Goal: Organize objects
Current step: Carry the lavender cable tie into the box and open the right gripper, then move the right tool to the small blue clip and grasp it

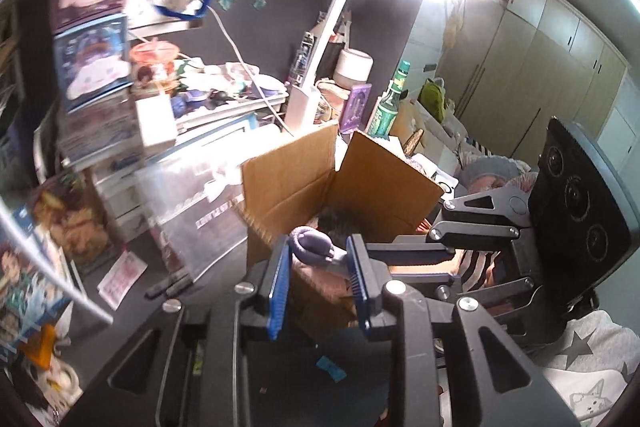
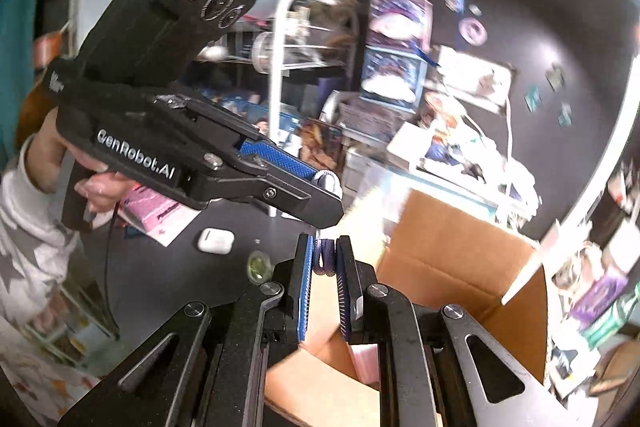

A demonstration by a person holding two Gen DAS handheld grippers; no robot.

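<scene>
both grippers (image 1: 320, 259) (image 2: 324, 259) pinch purple cable (image 1: 316, 243) over cardboard box (image 1: 384, 179).

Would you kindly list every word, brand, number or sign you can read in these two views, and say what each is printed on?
"GenRobot.AI": white lettering on the side of the left gripper, seen from the right wrist view.
Green bottle label: too blurred to read.
Character boxes against the dark wall: print too blurred to read.
Pink paper on the desk: too small to read.
Nothing else is legible.
</scene>
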